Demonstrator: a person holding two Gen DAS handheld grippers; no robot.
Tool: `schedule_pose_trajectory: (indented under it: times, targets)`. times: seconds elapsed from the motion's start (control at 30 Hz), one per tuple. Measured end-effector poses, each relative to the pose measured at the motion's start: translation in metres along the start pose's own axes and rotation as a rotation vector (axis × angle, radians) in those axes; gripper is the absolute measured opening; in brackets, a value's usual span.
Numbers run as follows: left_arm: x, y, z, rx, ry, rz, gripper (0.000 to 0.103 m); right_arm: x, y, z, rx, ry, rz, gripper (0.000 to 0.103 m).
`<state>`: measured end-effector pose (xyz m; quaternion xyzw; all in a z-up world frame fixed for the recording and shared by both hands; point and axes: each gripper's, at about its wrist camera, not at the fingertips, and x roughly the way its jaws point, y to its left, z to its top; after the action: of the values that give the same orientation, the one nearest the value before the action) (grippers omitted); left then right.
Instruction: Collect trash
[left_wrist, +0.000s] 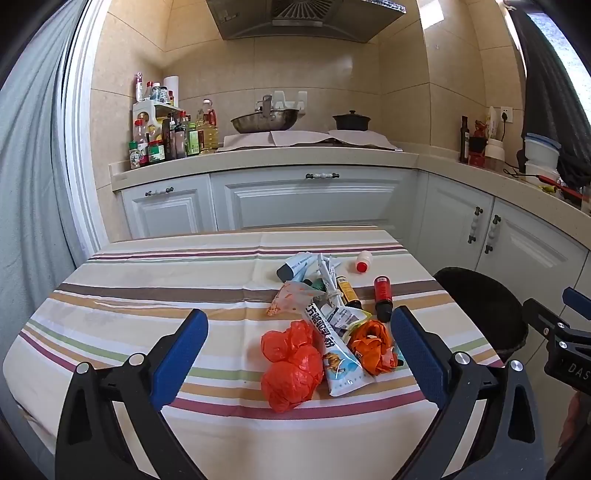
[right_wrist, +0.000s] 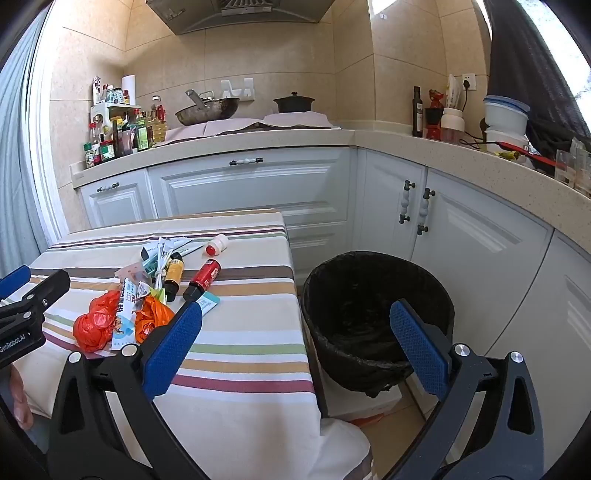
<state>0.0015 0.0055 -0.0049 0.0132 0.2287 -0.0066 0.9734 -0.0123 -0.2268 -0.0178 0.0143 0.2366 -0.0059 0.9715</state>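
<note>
Trash lies in a loose heap on the striped counter (left_wrist: 147, 280), toward its 3 o'clock side in the left wrist view. Nearest the camera sits a red bag (left_wrist: 290, 363), crumpled into lumps. Just at its 3 o'clock a white wrapper (left_wrist: 338, 358) with dark print rests partly against it, and beyond that, touching the wrapper, is an orange bag (left_wrist: 373, 345). At 12 o'clock from the wrapper a pale clear bag (left_wrist: 291, 297) lies flat, with a bundle of white sachets (left_wrist: 327, 273) and a tube (left_wrist: 295, 267) behind it. A brown bottle (left_wrist: 349, 291) and a red bottle (left_wrist: 383, 297) lie on their sides at 1 o'clock from the heap, close together but apart. A small white bottle (left_wrist: 364, 261) with a red cap lies farther back, on its own.

Left gripper (left_wrist: 299, 347) hangs above the near edge of the counter, its blue fingers (left_wrist: 181, 354) spread wide and clamped on nothing; the red bag and wrapper show between them, lower down.

Right gripper (right_wrist: 295, 339) points past the counter's 3 o'clock edge, fingers (right_wrist: 419, 349) likewise wide apart and empty. A bin (right_wrist: 380, 280) with a black liner stands on the floor just beside the counter, between those fingers in the right wrist view.
</note>
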Motion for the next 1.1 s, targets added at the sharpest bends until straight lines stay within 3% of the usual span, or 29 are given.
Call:
schedule_pose_trajectory:
  times: [1.1]
  targets:
    - [-0.0011,0.0008,0.001,-0.009,0.009,0.001,0.096,0.0005,-0.0008,-0.0001,-0.001,0.0,-0.002,0.1]
